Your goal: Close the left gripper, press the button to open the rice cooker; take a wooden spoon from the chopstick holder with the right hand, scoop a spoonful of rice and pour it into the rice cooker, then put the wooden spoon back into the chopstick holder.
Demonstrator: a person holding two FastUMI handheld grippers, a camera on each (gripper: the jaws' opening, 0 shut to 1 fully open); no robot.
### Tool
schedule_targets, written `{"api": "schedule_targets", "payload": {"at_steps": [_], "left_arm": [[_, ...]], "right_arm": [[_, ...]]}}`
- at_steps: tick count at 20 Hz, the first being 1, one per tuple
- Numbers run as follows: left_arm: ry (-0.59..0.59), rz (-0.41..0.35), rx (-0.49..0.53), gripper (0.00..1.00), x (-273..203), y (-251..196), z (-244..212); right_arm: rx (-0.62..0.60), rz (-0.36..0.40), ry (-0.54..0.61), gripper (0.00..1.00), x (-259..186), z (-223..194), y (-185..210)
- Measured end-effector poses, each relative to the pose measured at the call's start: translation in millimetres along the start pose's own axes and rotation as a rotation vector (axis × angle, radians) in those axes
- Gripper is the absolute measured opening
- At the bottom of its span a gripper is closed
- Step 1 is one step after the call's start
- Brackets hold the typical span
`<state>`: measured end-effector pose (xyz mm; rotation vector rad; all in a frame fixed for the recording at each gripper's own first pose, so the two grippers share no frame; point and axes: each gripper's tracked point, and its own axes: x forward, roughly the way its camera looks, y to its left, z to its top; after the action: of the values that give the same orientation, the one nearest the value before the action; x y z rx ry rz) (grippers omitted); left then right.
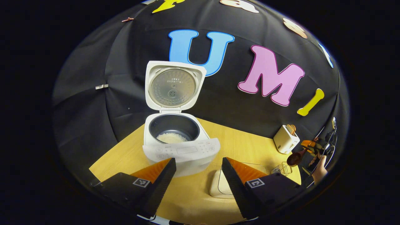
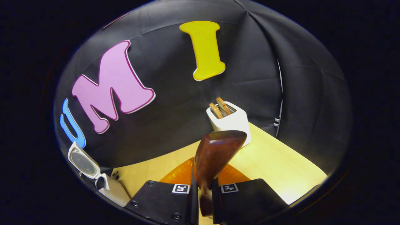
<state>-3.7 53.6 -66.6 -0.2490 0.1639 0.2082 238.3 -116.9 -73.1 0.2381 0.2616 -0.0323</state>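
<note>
- Two tongs are in play: the right tongs (image 2: 204,190) are clamped on the handle of the wooden spoon (image 2: 215,150), whose bowl stands up and forward of the fingers; the left tongs (image 1: 198,175) hang wide apart and empty above the front of the rice cooker (image 1: 179,147).
- Rice cooker stands toward the left rear of the worktop (image 1: 243,137), its lid (image 1: 173,86) swung up; a patch of rice (image 1: 170,137) already lies in the dark inner pot, so I judge the scooping done and the spoon due back in its holder.
- In the left gripper view the spoon and the right hand (image 1: 318,172) sit at the right edge of the worktop, near a small wire rack (image 1: 282,168) that may be the chopstick holder; I cannot tell for sure.
- Risk: the spoon is gripped low on a smooth handle, so it could pivot or slip between the fingers as it is tilted down.
- Risk: a light wire holder could tip or slide if the spoon strikes its rim rather than dropping inside.
- Risk: the toaster (image 2: 229,122) with its two slices stands close behind the spoon bowl at the rear right; a wide swing could knock it.
- Risk: the clear-lidded container (image 1: 240,178) by the front edge lies under the left tongs and could be bumped.
</note>
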Motion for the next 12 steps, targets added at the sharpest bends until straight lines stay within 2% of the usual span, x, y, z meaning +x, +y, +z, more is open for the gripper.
{"api": "schedule_targets", "payload": {"at_steps": [2, 5, 12], "left_arm": [[-0.001, -0.001, -0.013, 0.96, 0, -7, 0], [-0.019, 0.014, -0.003, 0.96, -6, -11, 3], [-0.053, 0.095, -0.023, 0.96, -27, -1, 6]], "right_arm": [[-0.040, -0.017, 0.016, 0.21, 9, -15, -9], [-0.036, -0.011, 0.055, 0.21, 18, -38, -7], [-0.132, -0.010, 0.135, 0.21, 30, -77, -8]]}}
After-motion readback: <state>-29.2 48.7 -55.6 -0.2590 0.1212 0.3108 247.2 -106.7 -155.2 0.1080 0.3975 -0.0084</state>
